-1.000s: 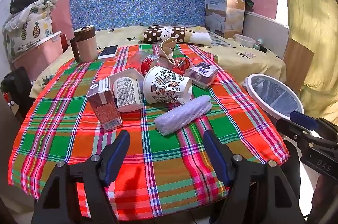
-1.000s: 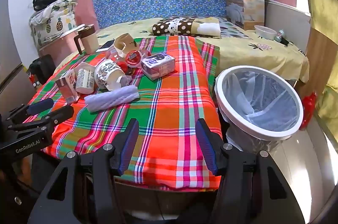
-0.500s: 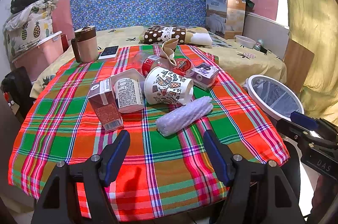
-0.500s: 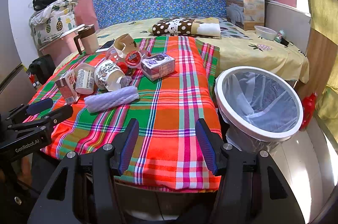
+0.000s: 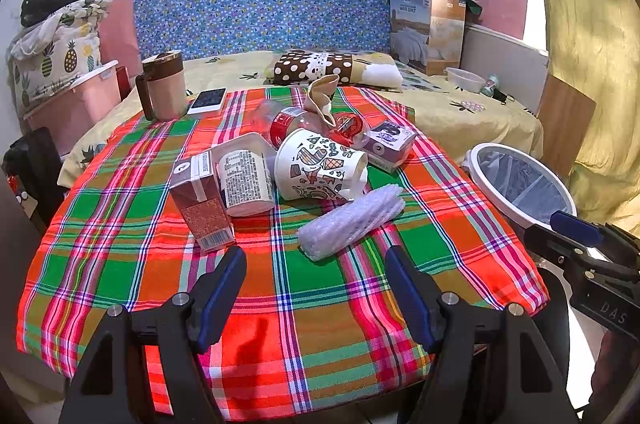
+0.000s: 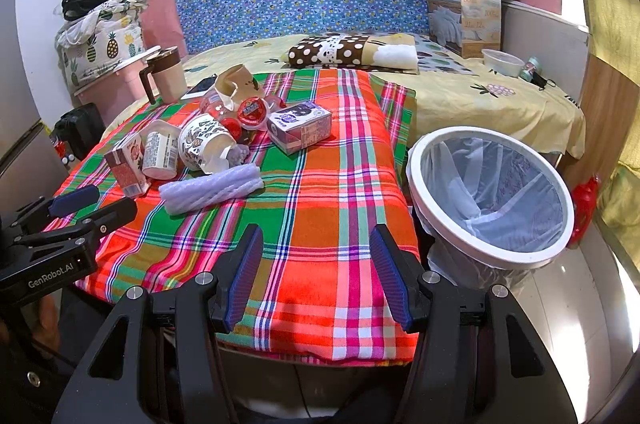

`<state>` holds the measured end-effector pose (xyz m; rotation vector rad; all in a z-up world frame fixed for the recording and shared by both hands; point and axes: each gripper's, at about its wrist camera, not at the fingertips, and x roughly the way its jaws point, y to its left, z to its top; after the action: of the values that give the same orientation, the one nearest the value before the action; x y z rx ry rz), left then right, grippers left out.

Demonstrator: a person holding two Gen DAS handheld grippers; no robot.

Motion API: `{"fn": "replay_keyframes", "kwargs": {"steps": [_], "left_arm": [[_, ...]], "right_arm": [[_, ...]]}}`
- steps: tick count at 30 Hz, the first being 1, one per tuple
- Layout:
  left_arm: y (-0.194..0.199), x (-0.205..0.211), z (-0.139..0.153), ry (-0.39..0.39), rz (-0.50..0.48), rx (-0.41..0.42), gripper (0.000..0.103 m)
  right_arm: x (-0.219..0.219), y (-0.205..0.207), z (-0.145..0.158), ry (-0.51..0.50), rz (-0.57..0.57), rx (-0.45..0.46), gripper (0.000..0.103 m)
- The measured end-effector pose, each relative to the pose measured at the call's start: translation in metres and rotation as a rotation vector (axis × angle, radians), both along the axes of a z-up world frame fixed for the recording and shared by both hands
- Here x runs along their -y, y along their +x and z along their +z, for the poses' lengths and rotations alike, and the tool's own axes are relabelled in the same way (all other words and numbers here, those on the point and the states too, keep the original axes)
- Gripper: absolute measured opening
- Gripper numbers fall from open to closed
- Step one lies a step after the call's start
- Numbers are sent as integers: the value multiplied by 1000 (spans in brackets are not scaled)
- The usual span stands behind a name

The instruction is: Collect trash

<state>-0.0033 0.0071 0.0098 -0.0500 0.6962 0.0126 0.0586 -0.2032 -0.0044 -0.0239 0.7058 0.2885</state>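
Note:
Trash lies on a plaid cloth (image 5: 320,304): a white foam roll (image 5: 350,222) (image 6: 210,187), a patterned paper cup (image 5: 322,165) (image 6: 206,143) on its side, a brown carton (image 5: 202,199), a white tub (image 5: 244,179), a purple box (image 5: 388,143) (image 6: 300,127), red lids and a crumpled brown cup (image 5: 322,99). A white-rimmed bin (image 6: 490,199) (image 5: 520,183) with a liner stands right of the table. My left gripper (image 5: 314,288) is open, just short of the foam roll. My right gripper (image 6: 316,272) is open over the table's front edge, beside the bin.
A brown-lidded mug (image 5: 162,91) and a phone (image 5: 208,100) stand at the table's far left. Behind is a bed (image 6: 480,91) with a dotted pillow (image 6: 340,51), a quilt box (image 6: 464,11) and a plastic bowl (image 6: 502,61). A pink bin (image 5: 76,99) stands left.
My left gripper has edged slightly forward toward the trash. The right gripper has barely moved. Both stay open.

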Motion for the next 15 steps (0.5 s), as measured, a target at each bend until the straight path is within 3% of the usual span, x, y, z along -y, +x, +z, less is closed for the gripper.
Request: {"fn": "replay_keyframes", "kwargs": {"steps": [15], "left_arm": [[0,-1,5,6,2,10,71]], "right_arm": [[0,0,1,1,0,1,57]]}}
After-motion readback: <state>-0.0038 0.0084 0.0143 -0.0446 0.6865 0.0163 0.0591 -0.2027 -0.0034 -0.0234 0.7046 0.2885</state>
